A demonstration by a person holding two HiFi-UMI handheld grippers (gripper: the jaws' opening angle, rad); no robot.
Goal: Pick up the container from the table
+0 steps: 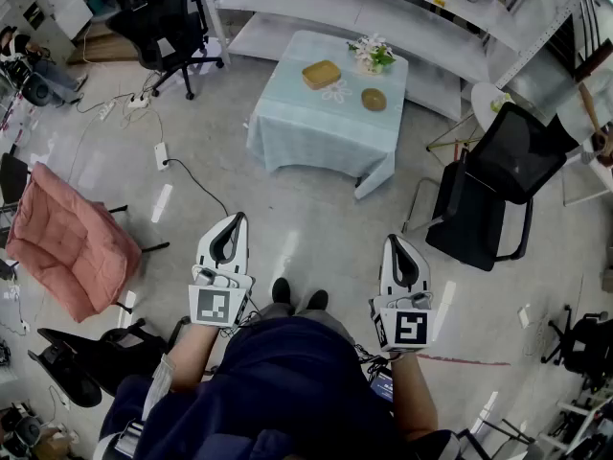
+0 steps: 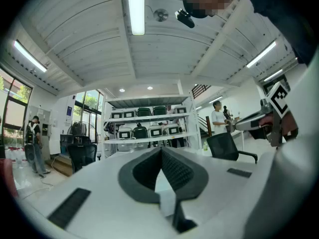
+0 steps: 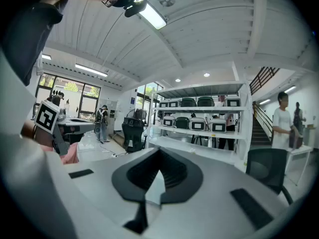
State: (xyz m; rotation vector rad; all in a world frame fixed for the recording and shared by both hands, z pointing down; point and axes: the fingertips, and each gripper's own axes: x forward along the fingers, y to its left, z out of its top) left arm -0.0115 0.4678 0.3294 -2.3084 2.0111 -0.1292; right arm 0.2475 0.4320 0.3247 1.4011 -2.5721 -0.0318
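— Both tongs are clenched on nothing. The left tongs and the right tongs have their jaws pressed tip to tip, and each one's own view shows only the room beyond them.

— And the thing to lift?

— A shallow tan container, squarish with rounded corners, sits on the desk, which is draped in a pale blue-green cloth. It is well apart from both tongs, across the pale glossy floor ahead.

— Anything in it?

— It looks empty from here, though it is too small to be sure. Near it stands a small pot of white flowers with green leaves. Closer to the desk's right edge lies a round brown dish, which also seems empty.

— What could spoil the pickup?

— I'd judge three things. Jaws that arrive closed would shove the container along the cloth rather than take it. A wide reach could tip the pot, since it stands so near. The low rim also gives little to bite on, so a shallow grip might let the container slip or tilt.

— And the walk over?

— A black cable trails on the floor to the left, and a black office chair stands to the right of the desk. Drifting either way risks a snag.
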